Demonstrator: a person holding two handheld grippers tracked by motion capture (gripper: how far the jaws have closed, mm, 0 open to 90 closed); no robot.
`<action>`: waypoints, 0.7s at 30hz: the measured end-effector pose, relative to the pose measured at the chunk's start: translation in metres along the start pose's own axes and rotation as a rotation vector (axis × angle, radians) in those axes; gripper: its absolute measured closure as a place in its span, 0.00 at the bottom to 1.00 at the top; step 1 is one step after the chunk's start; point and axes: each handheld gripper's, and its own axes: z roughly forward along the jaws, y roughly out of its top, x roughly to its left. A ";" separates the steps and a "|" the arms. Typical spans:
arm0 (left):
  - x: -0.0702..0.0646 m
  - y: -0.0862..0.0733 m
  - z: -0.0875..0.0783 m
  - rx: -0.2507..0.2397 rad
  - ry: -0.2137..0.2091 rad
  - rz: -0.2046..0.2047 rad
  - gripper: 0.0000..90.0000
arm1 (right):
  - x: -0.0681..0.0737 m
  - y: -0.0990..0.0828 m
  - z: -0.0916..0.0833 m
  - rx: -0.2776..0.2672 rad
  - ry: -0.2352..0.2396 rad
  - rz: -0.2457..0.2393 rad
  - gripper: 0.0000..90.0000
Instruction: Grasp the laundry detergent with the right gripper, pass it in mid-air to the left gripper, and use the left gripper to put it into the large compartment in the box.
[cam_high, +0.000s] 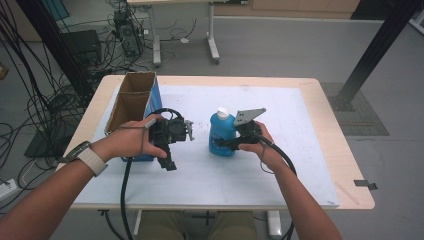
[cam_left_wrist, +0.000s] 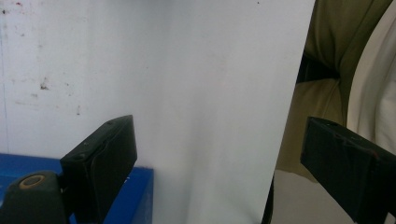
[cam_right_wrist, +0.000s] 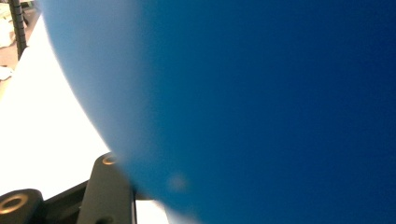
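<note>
Blue bottle (cam_high: 222, 134) (white-capped) stands upright beside cardboard box (cam_high: 131, 102).

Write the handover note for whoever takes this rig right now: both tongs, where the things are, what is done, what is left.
Right tongs: shut on the blue bottle, gripping its lower body from the side. The bottle stands upright on the white mat, white cap on.
Left tongs: open, nothing between the jaws, held over the mat beside the blue cardboard box.
The box stands at the mat's left edge, top open, two compartments; what is inside cannot be seen.
Done: bottle gripped.
Left: bottle not yet lifted. It probably goes into the box; the free left tongs could steady the box.
</note>
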 end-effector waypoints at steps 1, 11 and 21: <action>0.000 0.000 0.000 0.002 0.001 0.001 0.12 | 0.000 0.000 0.000 0.000 -0.001 0.000 0.48; 0.000 0.000 0.000 0.006 -0.002 0.001 0.12 | 0.000 0.000 0.000 0.001 -0.001 0.002 0.48; 0.000 0.000 0.000 0.005 -0.001 0.000 0.12 | 0.000 0.000 0.000 -0.001 -0.002 0.005 0.48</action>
